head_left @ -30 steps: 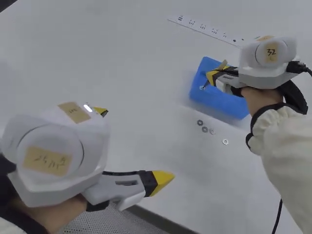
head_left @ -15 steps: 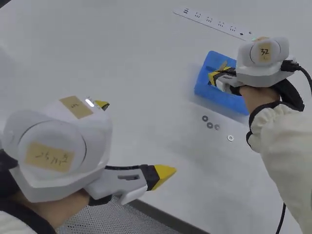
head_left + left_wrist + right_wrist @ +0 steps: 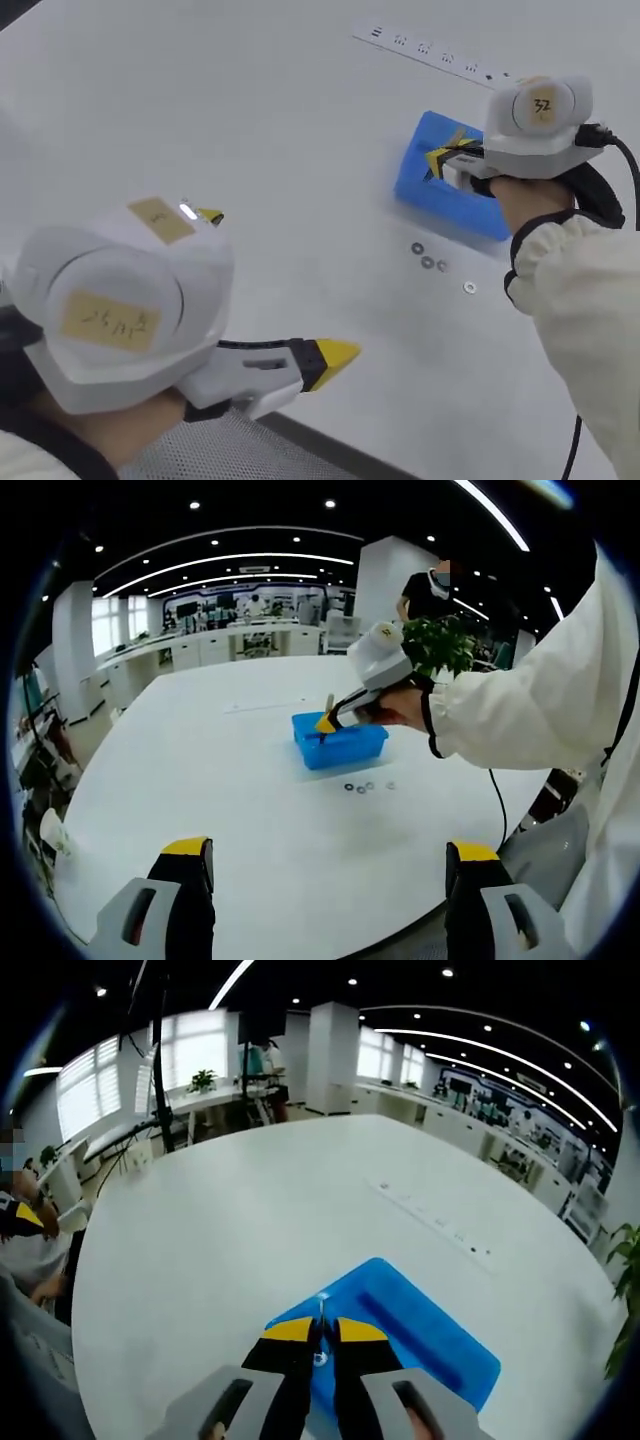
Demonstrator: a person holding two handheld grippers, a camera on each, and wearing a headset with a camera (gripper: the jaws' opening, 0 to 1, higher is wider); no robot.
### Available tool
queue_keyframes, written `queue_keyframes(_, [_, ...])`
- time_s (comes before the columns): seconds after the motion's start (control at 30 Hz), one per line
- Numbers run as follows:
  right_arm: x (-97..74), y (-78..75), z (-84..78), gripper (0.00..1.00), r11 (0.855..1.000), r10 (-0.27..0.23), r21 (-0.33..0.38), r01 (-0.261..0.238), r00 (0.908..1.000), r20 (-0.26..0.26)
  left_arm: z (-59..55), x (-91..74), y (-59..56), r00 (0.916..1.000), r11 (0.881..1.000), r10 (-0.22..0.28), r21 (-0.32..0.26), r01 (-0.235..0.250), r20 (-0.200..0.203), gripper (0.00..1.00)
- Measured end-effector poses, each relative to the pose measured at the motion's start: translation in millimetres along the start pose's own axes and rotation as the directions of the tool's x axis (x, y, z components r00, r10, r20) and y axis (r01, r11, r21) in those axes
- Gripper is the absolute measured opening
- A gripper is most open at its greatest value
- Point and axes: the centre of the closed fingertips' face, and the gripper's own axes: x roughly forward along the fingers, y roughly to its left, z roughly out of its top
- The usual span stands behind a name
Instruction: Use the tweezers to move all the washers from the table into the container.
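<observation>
Right gripper view shows the right tool [image 3: 320, 1332] closed on the tweezers [image 3: 321, 1308], whose thin tips stick out at 12 o'clock over the near wall of the blue container [image 3: 430, 1338]. Whether a washer sits between the tips is too small to tell. Head view puts the container at 2 o'clock on the tabletop [image 3: 250, 120]. Four washers [image 3: 428, 262] lie loose near its 6 o'clock side, three close together and one apart towards 4 o'clock. The left tool [image 3: 328, 848] hangs open at 7 o'clock in that view, well apart from the work, holding nothing.

The step in hand looks like a drop into the container. To do it well, the tips should be inside the walls and low before the squeeze eases, so a washer can't bounce off the rim. Ease only a little, because a full release could let the tweezers slip from the tool. For the next pick, take a washer by its edge, with the tips low to the tabletop.
</observation>
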Motion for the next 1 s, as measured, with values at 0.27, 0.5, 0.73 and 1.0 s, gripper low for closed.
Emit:
queue_keyframes(0.27, [-30.1, 15.0, 16.8, 0.03, 1.0, 0.009, -0.01, -0.009, 0.9982, 0.06, 3.1, -6.7, -4.4, 1.0, 1.0, 0.002, 0.007, -0.002, 0.009, 0.99])
queue_keyframes(0.5, [-49.8, 27.8, 23.3, 0.03, 0.999, 0.025, -0.036, -0.022, 0.9939, 0.108, 7.6, -11.0, -5.7, 0.9997, 1.0, 0.009, 0.019, -0.01, 0.022, 0.99])
queue_keyframes(0.73, [-58.2, 43.6, 10.4, 0.03, 0.999, 0.039, -0.035, -0.036, 0.9932, 0.109, 7.7, -11.5, -6.0, 0.9997, 1.0, 0.012, 0.017, -0.012, 0.021, 0.99])
queue_keyframes(1.0, [-53.3, 52.9, -16.2, 0.03, 0.999, 0.049, 0.0, -0.05, 0.9965, 0.068, 7.5, -11.7, -5.0, 0.9997, 1.0, 0.015, 0.018, -0.015, 0.018, 0.99])
